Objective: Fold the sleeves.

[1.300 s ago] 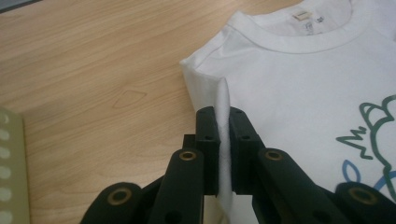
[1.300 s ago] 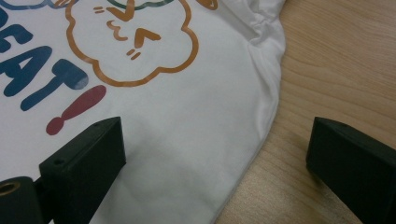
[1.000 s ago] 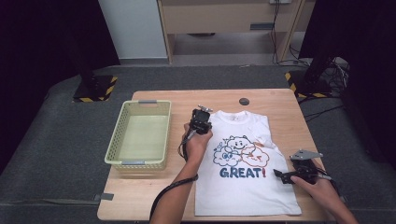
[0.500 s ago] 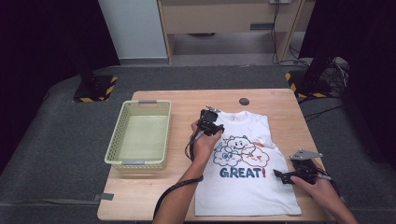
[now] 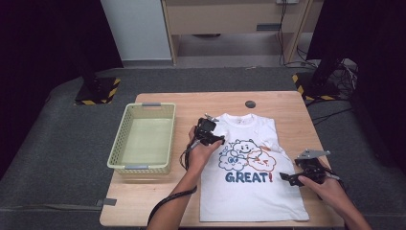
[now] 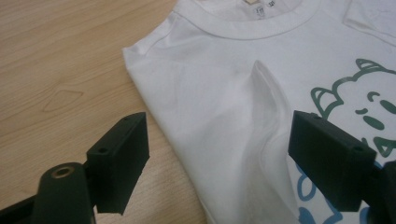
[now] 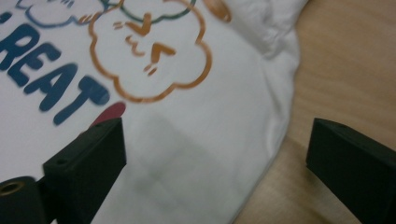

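Okay, my left gripper [image 5: 209, 133] has just been opening; jaws now stand wide with nothing between the pads. A second ago it sat further toward the t-shirt's left edge, pinched shut. Now it's over the left shoulder fold of the white t-shirt [image 5: 249, 191], just off the print. In the left gripper view a raised crease [image 6: 261, 107] runs down the fabric between the jaws, so my read: that sleeve fold is dropped and done, and the cloth is lying free.

Right gripper [image 5: 299, 176] hasn't shifted: jaws wide apart, holding nothing, straddling the shirt's right hem edge [image 7: 275, 135], one jaw over cloth, the other over bare wood.

The shirt lies flat, print up, collar at 12 o'clock, centre-right of the wooden table [image 5: 158, 211]. Both sleeves look tucked inward. Judging by that, lengthwise fold or bottom-up fold is next.

Edges and room:
- Shirt's bottom hem nearly touches the table's 6 o'clock edge, so there's little margin there.
- Right side: a narrow strip of table at 3 o'clock, tight for my right hand.
- Yellow-green basket [image 5: 141, 139] at 9 o'clock of the shirt, well apart from it, empty.
- Small dark disc [image 5: 250, 104] at 12 o'clock, just beyond the collar; folding upward should stop short of it.
- Bare wood between basket and shirt is the best lane for the left hand.
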Tool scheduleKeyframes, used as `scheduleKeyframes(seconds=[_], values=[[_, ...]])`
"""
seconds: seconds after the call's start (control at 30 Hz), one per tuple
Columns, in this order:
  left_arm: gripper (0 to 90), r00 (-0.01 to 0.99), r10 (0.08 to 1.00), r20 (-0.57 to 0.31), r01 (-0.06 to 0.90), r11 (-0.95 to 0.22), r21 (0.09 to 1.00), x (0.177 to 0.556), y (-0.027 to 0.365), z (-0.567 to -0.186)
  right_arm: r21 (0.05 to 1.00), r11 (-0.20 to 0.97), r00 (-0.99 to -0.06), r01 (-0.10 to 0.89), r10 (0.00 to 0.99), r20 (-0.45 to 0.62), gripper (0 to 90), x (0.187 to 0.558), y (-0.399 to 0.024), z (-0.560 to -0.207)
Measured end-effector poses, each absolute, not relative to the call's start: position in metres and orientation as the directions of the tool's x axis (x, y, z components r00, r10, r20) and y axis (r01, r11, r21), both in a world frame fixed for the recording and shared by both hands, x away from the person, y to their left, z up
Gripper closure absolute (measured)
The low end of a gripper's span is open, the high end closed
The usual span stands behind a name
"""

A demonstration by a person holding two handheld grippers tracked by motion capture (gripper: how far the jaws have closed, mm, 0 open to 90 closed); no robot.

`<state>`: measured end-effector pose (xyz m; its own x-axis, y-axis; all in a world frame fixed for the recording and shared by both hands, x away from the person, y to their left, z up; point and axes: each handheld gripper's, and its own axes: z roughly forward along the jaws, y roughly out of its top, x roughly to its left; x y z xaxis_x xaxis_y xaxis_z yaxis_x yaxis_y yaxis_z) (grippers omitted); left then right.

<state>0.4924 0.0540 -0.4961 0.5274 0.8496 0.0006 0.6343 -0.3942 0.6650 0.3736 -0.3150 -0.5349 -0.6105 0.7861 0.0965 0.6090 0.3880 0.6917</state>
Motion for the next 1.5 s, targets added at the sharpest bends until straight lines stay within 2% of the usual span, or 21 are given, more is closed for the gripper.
scheduleKeyframes(seconds=[0.3, 0.4, 0.57, 0.7, 1.03, 1.27, 1.5], values=[[9.5, 0.531, 0.847, -0.026, 0.646, -0.386, 0.658, 0.501, 0.061, -0.493, 0.682, 0.42, -0.603, 0.598, 0.797, 0.038, 9.8, 0.425, -0.298, -0.509], [9.0, 0.531, 0.847, -0.025, 0.655, -0.391, 0.647, 0.505, 0.065, -0.494, 0.677, 0.415, -0.592, 0.608, 0.805, 0.038, 13.3, 0.445, -0.293, -0.506], [10.3, 0.528, 0.849, -0.027, 0.662, -0.392, 0.639, 0.511, 0.072, -0.499, 0.651, 0.436, -0.58, 0.622, 0.814, 0.009, 14.9, 0.471, -0.284, -0.503], [10.9, 0.538, 0.842, -0.038, 0.653, -0.388, 0.651, 0.516, 0.074, -0.501, 0.653, 0.407, -0.555, 0.638, 0.831, 0.025, 15.0, 0.487, -0.284, -0.499], [11.4, 0.574, 0.817, 0.057, 0.612, -0.474, 0.633, 0.527, 0.068, -0.504, 0.631, 0.394, -0.523, 0.669, 0.852, 0.023, 16.4, 0.517, -0.281, -0.505], [11.4, 0.55, 0.835, 0.002, 0.653, -0.431, 0.623, 0.54, 0.065, -0.51, 0.634, 0.351, -0.489, 0.689, 0.871, 0.05, 16.5, 0.532, -0.281, -0.513], [11.6, 0.547, 0.837, 0.011, 0.655, -0.436, 0.617, 0.548, 0.061, -0.51, 0.632, 0.331, -0.467, 0.701, 0.882, 0.056, 16.2, 0.539, -0.281, -0.517]])
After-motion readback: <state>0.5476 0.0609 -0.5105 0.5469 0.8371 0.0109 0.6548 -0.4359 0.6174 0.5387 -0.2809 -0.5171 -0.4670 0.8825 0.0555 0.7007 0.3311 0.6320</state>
